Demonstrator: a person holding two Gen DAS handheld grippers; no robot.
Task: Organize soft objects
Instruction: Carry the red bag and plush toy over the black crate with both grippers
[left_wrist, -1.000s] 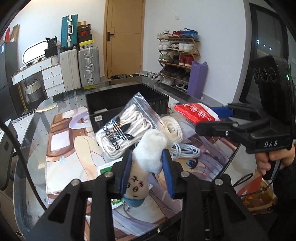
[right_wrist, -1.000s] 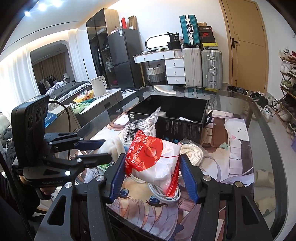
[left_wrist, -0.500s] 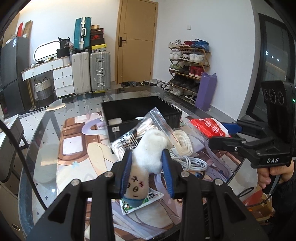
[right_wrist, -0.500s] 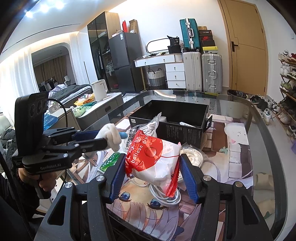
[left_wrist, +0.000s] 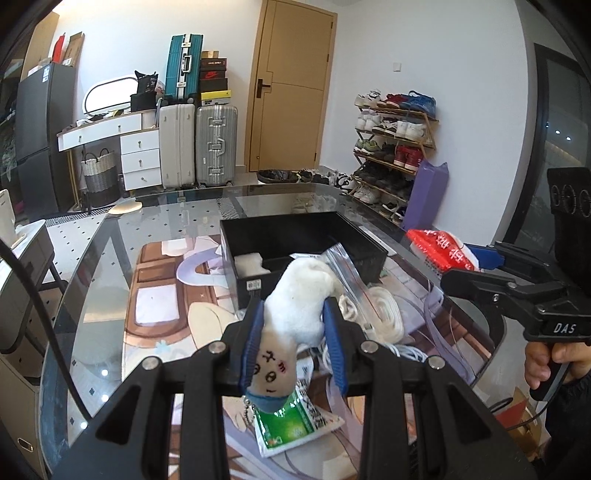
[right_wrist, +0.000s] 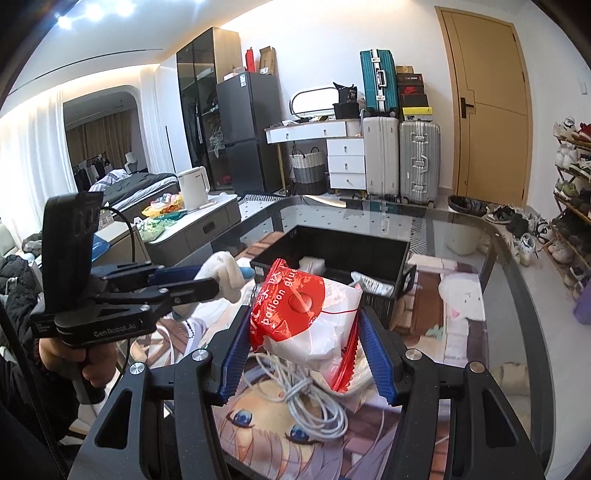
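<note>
- Left gripper at lower centre of the left wrist view, blue jaws clamped on a white plush toy with a drawn face and a blue collar at its lower end.
- Plush toy held up off the worktop, its white body rising above the jaws toward frame centre, a ball chain dangling below it.
- Just under the toy, at lower centre: a green-and-white packet lying flat on the printed mat.
- Right gripper at lower centre of the right wrist view, blue jaws pressed on both sides of a red-and-white plastic bag printed "balloon glue".
- Bag lifted clear of the worktop, seen in front of the near wall of the black box; also visible at right of the left wrist view.
- Black box open-topped at frame centre in both views, with a white piece and other items inside.
- Between box and grippers: a clear zip bag leaning at the box's front, a roll of white cord beside it, and a tangle of white cable on the mat below the red bag.
- Left gripper seen from the side at middle left of the right wrist view, toy poking out past its tips.
</note>
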